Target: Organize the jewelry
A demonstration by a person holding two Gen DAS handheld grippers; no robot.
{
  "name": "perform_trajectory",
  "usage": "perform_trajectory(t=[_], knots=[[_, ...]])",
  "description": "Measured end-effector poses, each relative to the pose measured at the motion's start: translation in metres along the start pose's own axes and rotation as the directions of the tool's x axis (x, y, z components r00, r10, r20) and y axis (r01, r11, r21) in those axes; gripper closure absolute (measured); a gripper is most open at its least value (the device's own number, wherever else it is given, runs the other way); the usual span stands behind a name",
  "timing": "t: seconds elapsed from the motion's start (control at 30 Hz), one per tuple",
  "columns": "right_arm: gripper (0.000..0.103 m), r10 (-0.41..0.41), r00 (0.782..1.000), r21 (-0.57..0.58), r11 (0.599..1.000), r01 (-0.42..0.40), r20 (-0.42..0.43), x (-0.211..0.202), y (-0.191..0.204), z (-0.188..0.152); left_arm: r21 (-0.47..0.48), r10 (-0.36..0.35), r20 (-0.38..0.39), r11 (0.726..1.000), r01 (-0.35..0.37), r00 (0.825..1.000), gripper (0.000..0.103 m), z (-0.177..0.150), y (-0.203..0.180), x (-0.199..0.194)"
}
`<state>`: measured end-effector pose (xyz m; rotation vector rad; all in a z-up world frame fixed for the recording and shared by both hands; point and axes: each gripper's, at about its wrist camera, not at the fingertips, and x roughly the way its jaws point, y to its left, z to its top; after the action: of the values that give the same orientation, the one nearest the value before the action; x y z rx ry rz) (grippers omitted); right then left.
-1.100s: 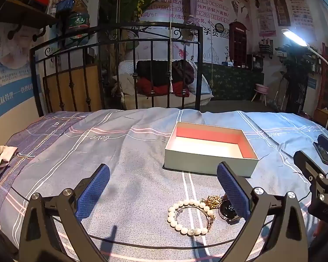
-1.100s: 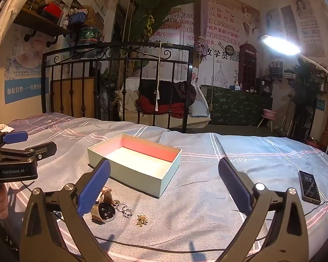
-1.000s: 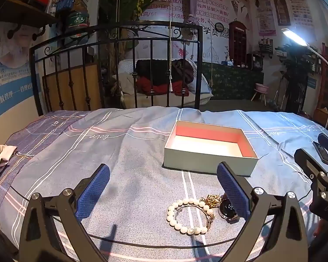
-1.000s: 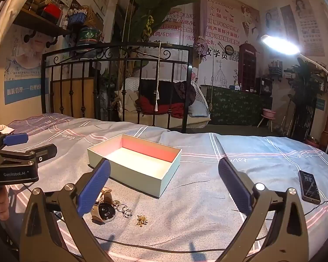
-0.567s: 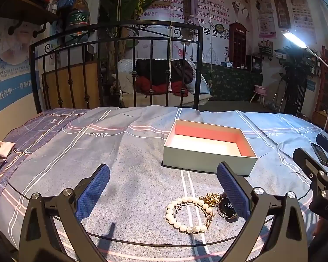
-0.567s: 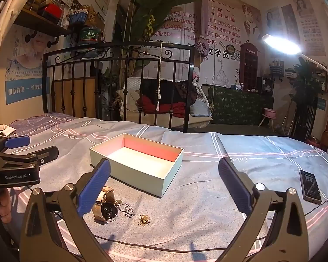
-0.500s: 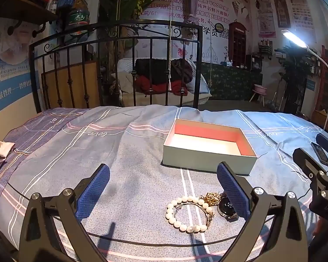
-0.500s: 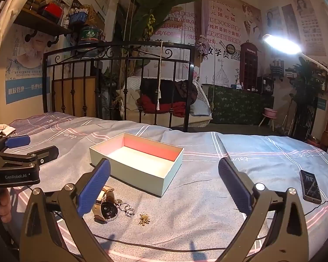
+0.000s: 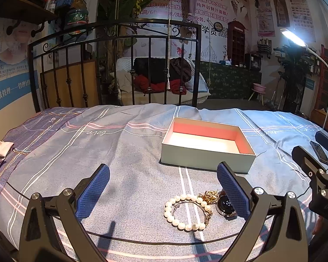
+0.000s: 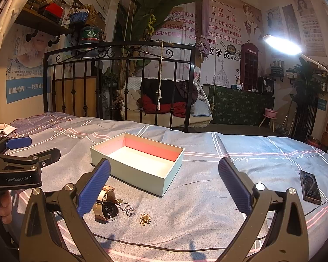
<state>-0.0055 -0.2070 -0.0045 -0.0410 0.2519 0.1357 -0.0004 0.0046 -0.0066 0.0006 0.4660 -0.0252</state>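
- On the bed (image 9: 129, 152), a pearl bracelet (image 9: 187, 211) and watch (image 9: 226, 205) lie before the open box (image 9: 205, 144).
- Left tongs (image 9: 163, 190) gape wide, empty, bracelet between their fingers.
- Right tongs (image 10: 164, 187) likewise spread, holding nothing.

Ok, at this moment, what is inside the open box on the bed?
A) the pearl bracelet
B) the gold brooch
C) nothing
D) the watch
C: the box shows only its bare white floor and pink inner walls, while the pearl bracelet, watch and gold brooch all lie on the bedspread in front of it.
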Motion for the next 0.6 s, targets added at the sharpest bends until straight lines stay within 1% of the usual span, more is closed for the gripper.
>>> perform_trajectory(t=[0.6], knots=[[0.006,0.007,1.000,-0.009,1.000,-0.007,0.001,-0.0033,0.0057,-0.0019,-0.001,-0.010,-0.005,1.000,0.010,1.000,0.006,-0.0004,-0.0019,-0.0023]])
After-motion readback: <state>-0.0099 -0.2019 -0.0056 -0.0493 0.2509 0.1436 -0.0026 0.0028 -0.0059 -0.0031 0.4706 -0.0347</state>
